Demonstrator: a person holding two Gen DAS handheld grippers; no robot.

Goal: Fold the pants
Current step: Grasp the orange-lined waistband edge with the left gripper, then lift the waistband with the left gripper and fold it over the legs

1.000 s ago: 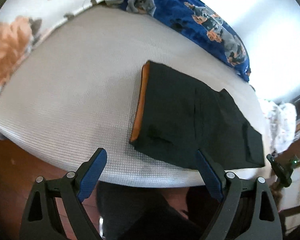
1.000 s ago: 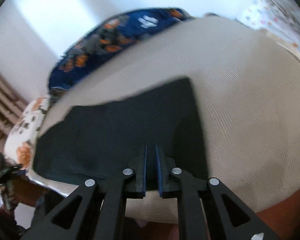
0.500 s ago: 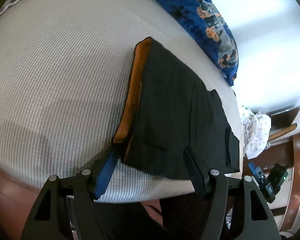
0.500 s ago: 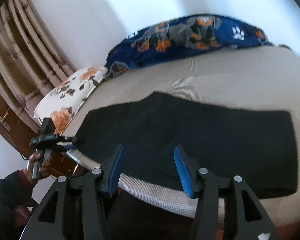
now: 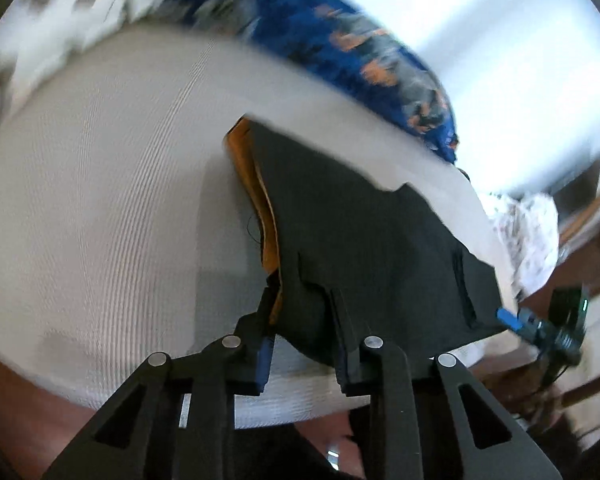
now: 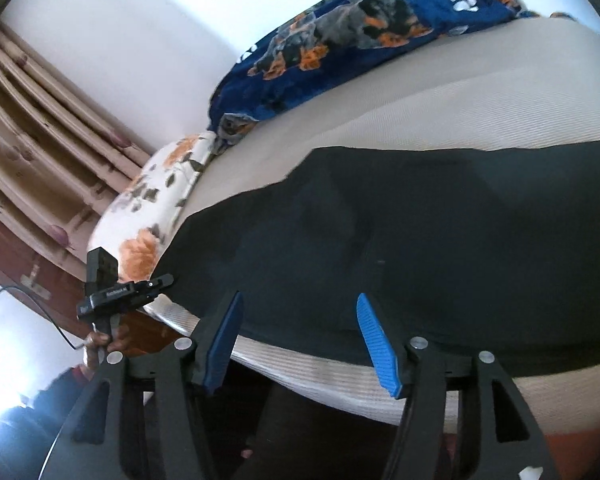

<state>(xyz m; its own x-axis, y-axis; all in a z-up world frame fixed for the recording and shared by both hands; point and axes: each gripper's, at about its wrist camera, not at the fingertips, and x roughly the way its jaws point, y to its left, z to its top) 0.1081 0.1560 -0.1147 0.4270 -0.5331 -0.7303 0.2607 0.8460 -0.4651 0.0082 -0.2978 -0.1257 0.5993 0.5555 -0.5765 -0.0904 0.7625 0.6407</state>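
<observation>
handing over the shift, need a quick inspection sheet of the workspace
surface: beige ribbed mattress
job's things: black pants with orange waistband lining flat by the near edge
clutter: blue dog-print blanket, floral pillow
grippers: left tongs have been closing, pinching the pants' waist corner; right tongs open, have been opening, nothing gripped
cables: thin dark cable at far left
surroundings: beige curtain, white wall

A blue dog-print blanket [image 6: 364, 32] adjoins a floral pillow [image 6: 156, 196] near striped curtains [image 6: 48, 136].
</observation>
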